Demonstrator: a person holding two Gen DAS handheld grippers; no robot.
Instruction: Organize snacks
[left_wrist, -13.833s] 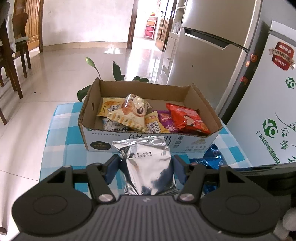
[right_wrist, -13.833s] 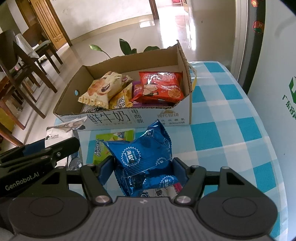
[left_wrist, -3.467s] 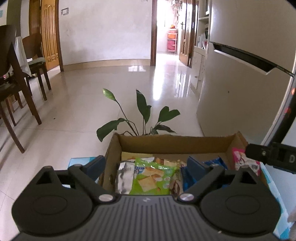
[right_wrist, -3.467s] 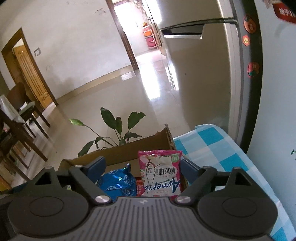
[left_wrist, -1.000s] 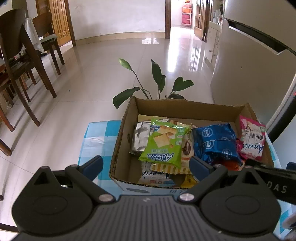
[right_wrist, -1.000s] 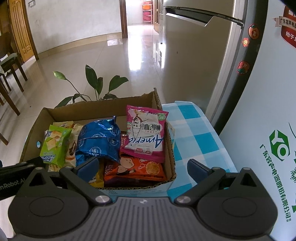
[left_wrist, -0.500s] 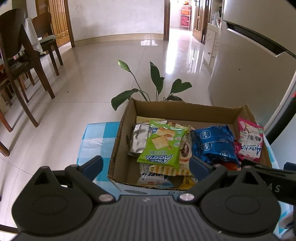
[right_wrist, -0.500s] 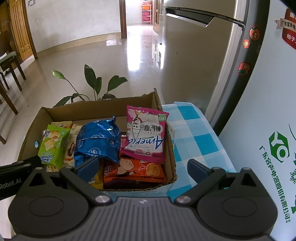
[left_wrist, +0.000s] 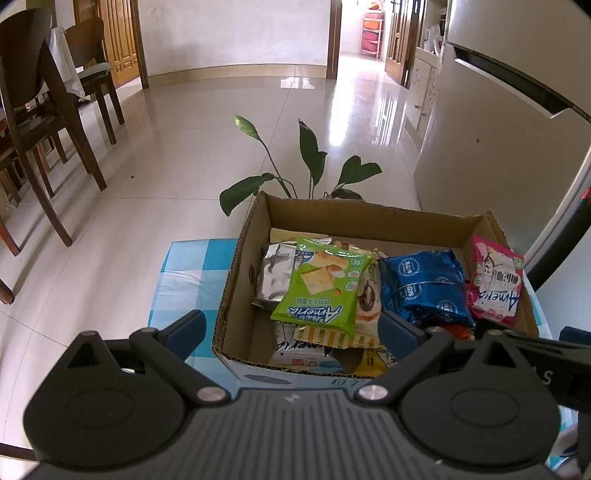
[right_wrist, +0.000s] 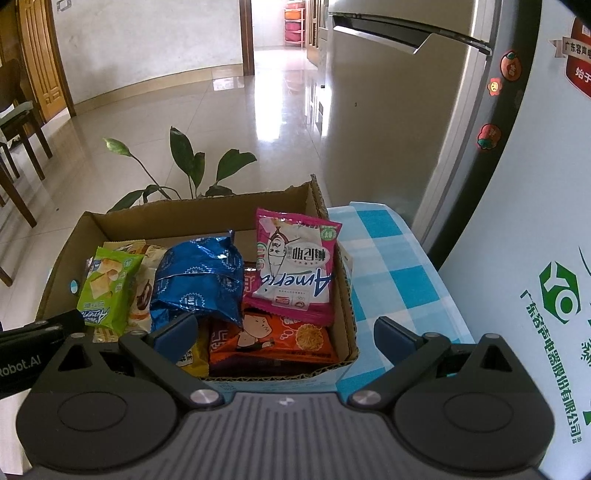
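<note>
You held the left gripper (left_wrist: 291, 328) low in the bottom half of the left wrist frame, its jaws spread wide with nothing between them, just short of the near wall of the cardboard box (left_wrist: 236, 273). The right gripper (right_wrist: 282, 334) sat the same way in the lower part of the right wrist frame, jaws wide apart and empty, its left finger over the near edge of the box and its right finger over the blue-and-white checked cloth (right_wrist: 391, 280).

The box filled the centre of both frames, resting on that cloth, and all the snacks you could see lay inside it. In the left wrist view the green cracker packet (left_wrist: 325, 291) lay on top, left of centre, overlapping a silver foil packet (left_wrist: 273, 277) to its left and a pale packet (left_wrist: 367, 295) with a chocolate-coloured picture to its right. The blue packet (left_wrist: 424, 291) sat right of centre, and the pink packet (left_wrist: 496, 280) leaned against the box's right wall. A yellow-striped packet edge (left_wrist: 332, 338) showed below the green one, near the front wall.

In the right wrist view the pink packet lay tilted at the upper right of the box, its lower edge overlapping an orange packet (right_wrist: 273, 339) with a cartoon face near the front wall. The blue packet was crumpled in the middle, the green one at the left.

A leafy plant (left_wrist: 306, 162) stood on the tiled floor just behind the box. A refrigerator (right_wrist: 388, 110) filled the right side of both frames, and wooden chairs (left_wrist: 48, 110) stood at the upper left.
</note>
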